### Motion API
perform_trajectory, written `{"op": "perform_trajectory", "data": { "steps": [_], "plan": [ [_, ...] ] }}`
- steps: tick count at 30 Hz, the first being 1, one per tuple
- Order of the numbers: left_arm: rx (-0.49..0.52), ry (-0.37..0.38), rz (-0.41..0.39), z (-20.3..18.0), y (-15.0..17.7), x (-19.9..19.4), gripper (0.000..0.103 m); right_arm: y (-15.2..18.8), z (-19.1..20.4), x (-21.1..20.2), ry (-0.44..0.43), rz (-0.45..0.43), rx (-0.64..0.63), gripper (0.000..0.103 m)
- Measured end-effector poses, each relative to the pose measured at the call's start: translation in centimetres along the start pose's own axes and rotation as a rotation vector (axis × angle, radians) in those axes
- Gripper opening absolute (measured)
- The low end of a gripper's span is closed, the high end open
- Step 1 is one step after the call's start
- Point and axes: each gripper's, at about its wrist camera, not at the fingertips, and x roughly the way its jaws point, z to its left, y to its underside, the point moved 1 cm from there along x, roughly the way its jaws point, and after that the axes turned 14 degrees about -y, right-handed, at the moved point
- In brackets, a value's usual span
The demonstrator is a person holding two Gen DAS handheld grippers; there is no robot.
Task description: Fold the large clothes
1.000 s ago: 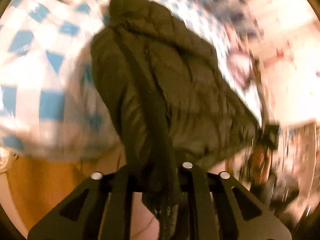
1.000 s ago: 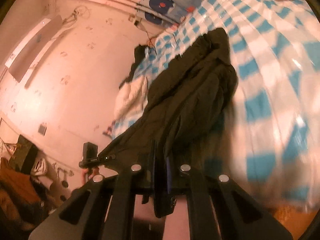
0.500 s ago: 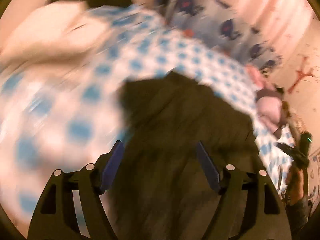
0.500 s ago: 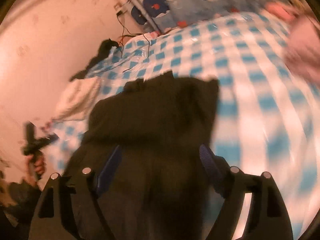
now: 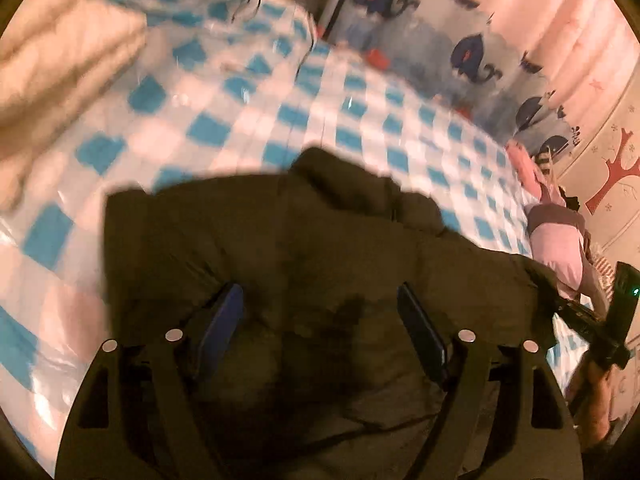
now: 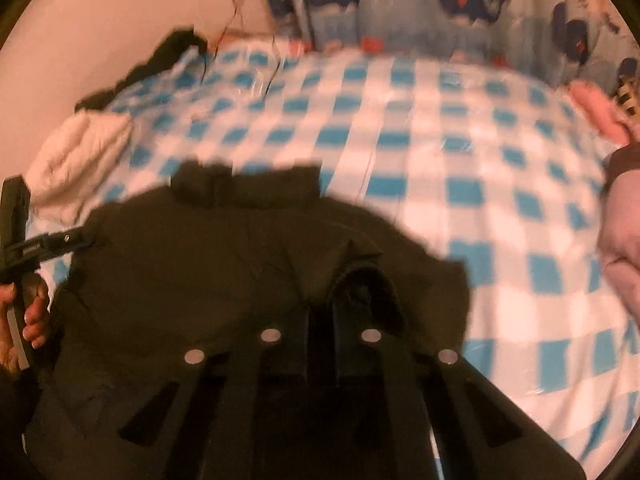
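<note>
Dark padded jacket (image 5: 304,240) lies spread on the checked bed (image 5: 360,112), collar away from both tongs. Left tongs (image 5: 320,320) hover released above it; right tongs (image 6: 320,312), just closed, pinch a fold.

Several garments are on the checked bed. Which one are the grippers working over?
The dark jacket, spread right under both grippers. The white garment and pink garment lie off at the bed's edges.

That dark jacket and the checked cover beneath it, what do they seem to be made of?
The dark jacket looks like matte, padded synthetic cloth: puffy, with soft creases. The checked cover looks like glossy plastic sheeting: bright glints and crinkles show on it, though blur leaves this uncertain.
</note>
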Motion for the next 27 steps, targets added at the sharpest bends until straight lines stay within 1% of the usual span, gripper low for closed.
{"op": "perform_trajectory", "data": {
  "steps": [1, 2, 3, 4, 5, 6, 7, 8, 9, 10, 11, 12, 13, 14, 15, 16, 17, 18, 19, 20, 21, 23, 24, 25, 26, 27],
  "plan": [
    [0.018, -0.029, -0.022, -0.1, -0.2, -0.1, 0.085, -0.2, -0.5, -0.3, 0.02, -0.013, 0.01, 0.01],
    [0.039, -0.061, -0.014, -0.1, -0.2, 0.6, 0.086, -0.1, -1.3, 0.1, 0.039, -0.006, 0.029, 0.01],
    [0.056, -0.091, 0.027, 0.0, -0.2, 1.7, 0.086, 0.1, -2.1, 1.4, 0.044, 0.034, 0.054, 0.01],
    [0.081, -0.116, 0.084, 0.1, 0.4, 3.1, 0.086, 1.0, -3.1, 3.6, 0.036, 0.12, 0.086, 0.012],
    [0.108, -0.133, 0.125, 0.1, 1.1, 4.5, 0.087, 1.7, -3.6, 5.1, 0.029, 0.166, 0.098, 0.021],
    [0.137, -0.155, 0.141, 0.2, 1.7, 5.4, 0.087, 2.7, -4.0, 6.3, 0.003, 0.208, 0.115, 0.023],
    [0.148, -0.165, 0.149, 0.2, 1.8, 5.3, 0.087, 3.1, -4.1, 6.2, -0.019, 0.2, 0.138, 0.025],
    [0.145, -0.163, 0.153, 0.3, 1.6, 4.4, 0.087, 3.2, -4.1, 5.6, -0.017, 0.179, 0.147, 0.03],
    [0.133, -0.153, 0.142, 0.5, 1.4, 3.6, 0.087, 3.0, -4.0, 4.6, -0.022, 0.149, 0.151, 0.046],
    [0.12, -0.14, 0.117, 0.6, 0.9, 2.7, 0.087, 2.7, -3.9, 3.0, -0.015, 0.093, 0.143, 0.058],
    [0.117, -0.13, 0.085, 0.7, 0.5, 1.9, 0.087, 2.4, -3.8, 1.9, 0.013, 0.054, 0.129, 0.068],
    [0.129, -0.137, 0.053, 0.7, -0.1, 1.1, 0.087, 1.8, -3.7, 0.7, 0.057, 0.001, 0.109, 0.068],
    [0.139, -0.153, 0.033, 0.6, -0.5, 0.7, 0.087, 1.2, -3.8, 0.1, 0.076, -0.036, 0.102, 0.068],
    [0.144, -0.168, 0.025, 0.8, -0.9, 0.9, 0.087, 0.8, -4.0, 0.0, 0.077, -0.053, 0.105, 0.069],
    [0.141, -0.175, 0.038, 1.0, -1.0, 1.5, 0.087, 0.6, -4.4, 0.3, 0.078, -0.05, 0.11, 0.069],
    [0.13, -0.19, 0.077, 1.4, -0.9, 2.8, 0.087, 0.5, -4.8, 1.3, 0.093, -0.025, 0.113, 0.069],
    [0.122, -0.196, 0.121, 1.9, -0.5, 4.4, 0.087, 0.8, -5.3, 3.1, 0.131, 0.032, 0.107, 0.069],
    [0.125, -0.189, 0.145, 2.2, 0.0, 5.7, 0.092, 1.6, -6.1, 5.4, 0.173, 0.112, 0.102, 0.073],
    [0.128, -0.182, 0.157, 2.3, 0.5, 6.4, 0.093, 2.7, -7.1, 7.5, 0.131, 0.179, 0.134, 0.076],
    [0.126, -0.182, 0.17, 2.5, 0.7, 6.8, 0.093, 3.3, -7.8, 7.9, 0.096, 0.185, 0.173, 0.076],
    [0.121, -0.188, 0.184, 2.6, 0.7, 6.5, 0.092, 3.6, -8.3, 7.6, 0.081, 0.174, 0.207, 0.076],
    [0.124, -0.186, 0.199, 2.9, 0.7, 4.7, 0.092, 3.6, -8.2, 5.3, 0.057, 0.129, 0.223, 0.076],
    [0.13, -0.176, 0.196, 3.1, 0.8, 3.6, 0.092, 3.8, -7.9, 3.4, 0.023, 0.101, 0.221, 0.076],
    [0.137, -0.168, 0.189, 3.5, 1.0, 2.1, 0.092, 4.3, -7.6, 1.3, 0.007, 0.084, 0.218, 0.078],
    [0.148, -0.16, 0.177, 4.3, 1.6, -0.1, 0.092, 4.9, -7.3, -0.3, -0.01, 0.07, 0.217, 0.078],
    [0.155, -0.15, 0.171, 5.0, 2.2, -1.6, 0.092, 6.2, -6.9, -3.0, -0.053, 0.048, 0.222, 0.083]
  ]
}}
